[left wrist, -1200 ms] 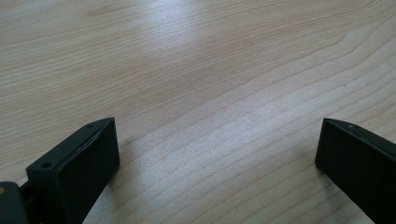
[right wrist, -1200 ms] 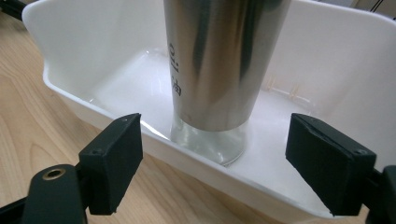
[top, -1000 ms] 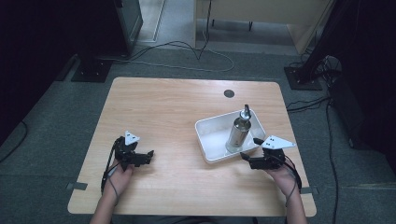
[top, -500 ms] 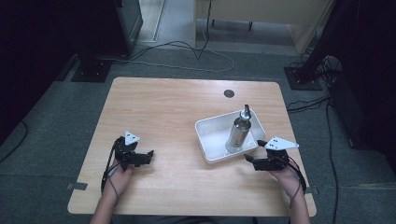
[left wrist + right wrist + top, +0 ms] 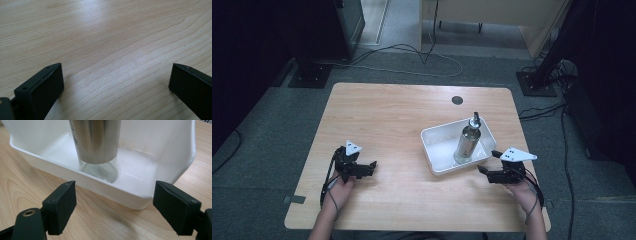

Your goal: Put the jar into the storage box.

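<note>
Black jaws of the right claw (image 5: 113,207) stand apart near the bottom of the right gripper view, with nothing between them but bare wood. Just past the jaws is the near wall of a white plastic bin (image 5: 105,188). The jaws do not touch it.

Inside the bin stands a bottle (image 5: 98,142). Its lower part is clear glass and its body is shiny silver metal. It leans a little toward the far side.

From the high view, the right claw (image 5: 487,162) sits on the tabletop (image 5: 397,120) at the bin's (image 5: 434,155) near right corner, just beside it. A person's hand holds it from below, and a grey three-cornered plate rides on top. The bottle (image 5: 466,142) rests in the right half of the bin, with its dark cap pointing to the far edge of the tabletop.

The left claw (image 5: 371,167) rests on the wood well apart from the bin, over on the left side. In the left gripper view, the left claw (image 5: 116,77) has its jaws wide open, and only pale wood grain lies between them.

Farther off, a small round dark hole (image 5: 457,100) sits in the tabletop near its far edge. Beyond the tabletop is a grey floor (image 5: 272,130) with cables (image 5: 422,60) running across it.
</note>
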